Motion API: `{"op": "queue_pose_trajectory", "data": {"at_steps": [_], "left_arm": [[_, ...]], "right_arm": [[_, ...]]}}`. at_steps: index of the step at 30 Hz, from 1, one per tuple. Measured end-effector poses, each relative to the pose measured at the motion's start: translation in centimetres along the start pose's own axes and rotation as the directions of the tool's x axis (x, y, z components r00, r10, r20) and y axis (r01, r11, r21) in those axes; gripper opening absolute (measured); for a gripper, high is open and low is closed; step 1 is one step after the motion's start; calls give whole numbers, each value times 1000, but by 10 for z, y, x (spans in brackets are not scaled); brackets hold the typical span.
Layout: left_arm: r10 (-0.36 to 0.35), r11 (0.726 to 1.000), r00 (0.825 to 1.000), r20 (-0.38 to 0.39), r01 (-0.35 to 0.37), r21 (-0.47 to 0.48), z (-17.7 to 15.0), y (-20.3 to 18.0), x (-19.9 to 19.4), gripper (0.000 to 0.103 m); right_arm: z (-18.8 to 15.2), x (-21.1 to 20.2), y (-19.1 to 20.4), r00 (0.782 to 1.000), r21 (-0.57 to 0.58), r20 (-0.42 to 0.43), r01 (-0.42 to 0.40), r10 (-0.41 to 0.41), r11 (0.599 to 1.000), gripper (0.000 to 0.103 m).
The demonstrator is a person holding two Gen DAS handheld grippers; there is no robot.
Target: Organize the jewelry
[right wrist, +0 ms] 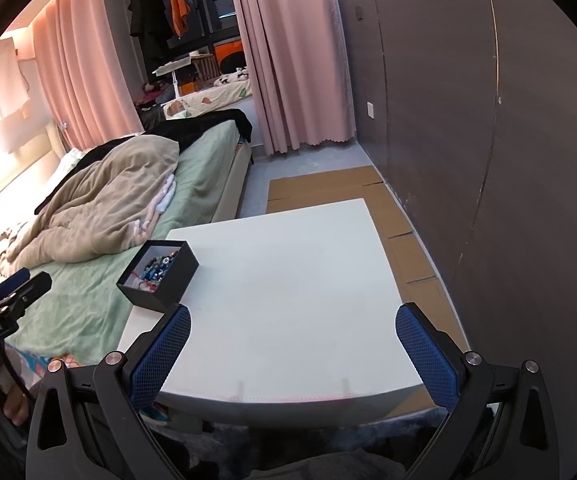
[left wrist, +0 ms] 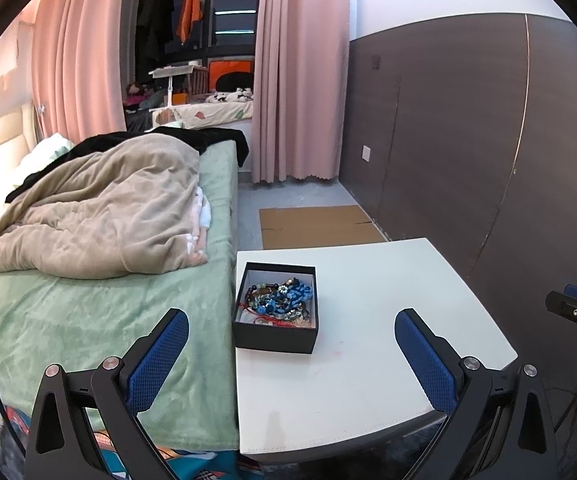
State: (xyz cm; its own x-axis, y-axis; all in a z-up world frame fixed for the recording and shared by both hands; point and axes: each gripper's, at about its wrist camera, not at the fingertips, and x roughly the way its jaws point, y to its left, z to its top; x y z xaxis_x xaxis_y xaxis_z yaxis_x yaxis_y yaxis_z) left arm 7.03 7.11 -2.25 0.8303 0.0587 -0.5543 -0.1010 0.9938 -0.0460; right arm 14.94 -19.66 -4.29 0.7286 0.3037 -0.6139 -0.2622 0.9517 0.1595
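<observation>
A black open box (left wrist: 273,339) stands near the left edge of a white table (left wrist: 388,360). It holds a tangle of beaded jewelry (left wrist: 284,300), mostly blue with red cord. My left gripper (left wrist: 291,322) is open, held above the table's near side, and the box sits just beyond its fingertips. In the right wrist view the same box (right wrist: 170,278) lies at the table's (right wrist: 288,288) left side, ahead and left of my right gripper (right wrist: 293,316). That gripper is open too, with nothing between its blue pads (right wrist: 156,360).
A bed with a green sheet (left wrist: 108,320) and a beige blanket (left wrist: 100,208) borders the table on the left. Flat cardboard (left wrist: 316,226) lies on the floor beyond the table. A dark wall panel (left wrist: 468,140) runs along the right. Pink curtains (left wrist: 300,80) hang at the back.
</observation>
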Motion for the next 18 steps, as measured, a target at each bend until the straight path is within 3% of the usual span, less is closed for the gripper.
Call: {"op": "queue_pose_trajectory", "data": {"at_steps": [18], "left_arm": [[-3,1000,1000,-19,3,-14,1,5,5,103]], "right_arm": [[-4,3,3,1000,12,-13,2,-2,1000,103]]}}
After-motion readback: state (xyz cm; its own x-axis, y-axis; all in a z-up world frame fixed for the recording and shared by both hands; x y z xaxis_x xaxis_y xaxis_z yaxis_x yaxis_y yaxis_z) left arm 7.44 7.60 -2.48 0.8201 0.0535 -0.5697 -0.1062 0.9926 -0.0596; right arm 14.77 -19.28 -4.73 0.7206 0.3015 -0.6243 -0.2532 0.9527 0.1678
